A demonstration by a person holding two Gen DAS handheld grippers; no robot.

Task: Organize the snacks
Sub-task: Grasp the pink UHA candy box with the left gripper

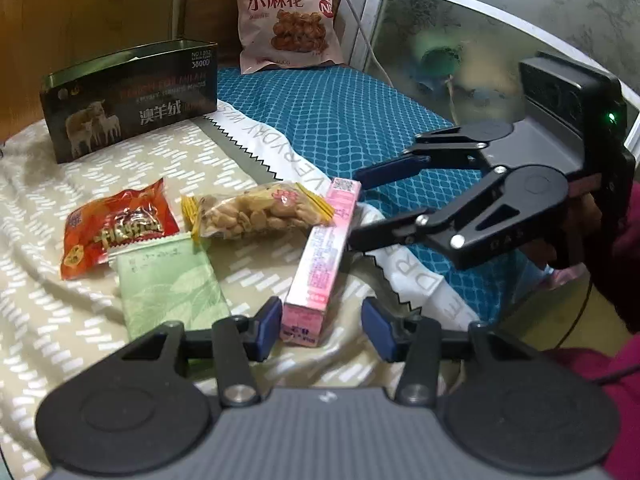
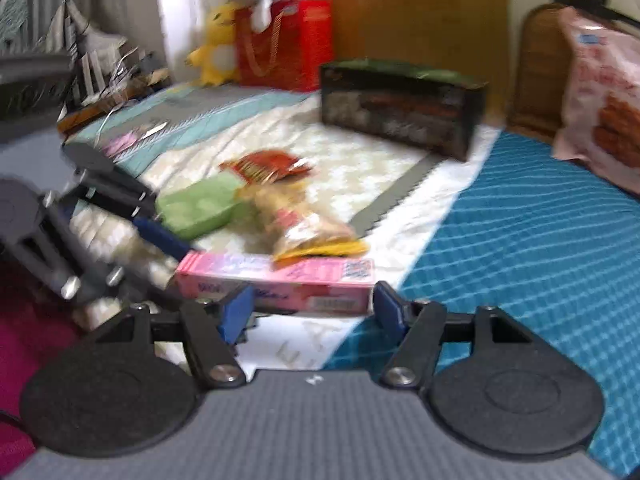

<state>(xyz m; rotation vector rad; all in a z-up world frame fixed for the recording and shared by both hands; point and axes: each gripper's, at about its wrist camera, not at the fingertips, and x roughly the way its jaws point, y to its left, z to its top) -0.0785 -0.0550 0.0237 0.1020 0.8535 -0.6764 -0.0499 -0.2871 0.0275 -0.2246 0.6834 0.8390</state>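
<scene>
On the bed lie a pink snack box (image 1: 320, 258), a clear peanut bag (image 1: 256, 212), a red snack packet (image 1: 116, 228) and a green packet (image 1: 170, 284). An open dark tin box (image 1: 128, 100) stands behind them. My left gripper (image 1: 322, 326) is open, its blue pads either side of the pink box's near end. My right gripper (image 1: 356, 208) is open at the box's far end. In the right wrist view my right gripper (image 2: 312, 308) is open around the pink box (image 2: 276, 282), and the left gripper (image 2: 160, 236) comes in from the left.
A large pink snack bag (image 1: 286, 16) leans at the back by a glass door (image 1: 500, 32). A blue quilt (image 1: 352, 116) covers the right side. In the right wrist view a red gift bag (image 2: 286, 44), plush toys (image 2: 218, 46) and the tin (image 2: 402, 106) stand behind.
</scene>
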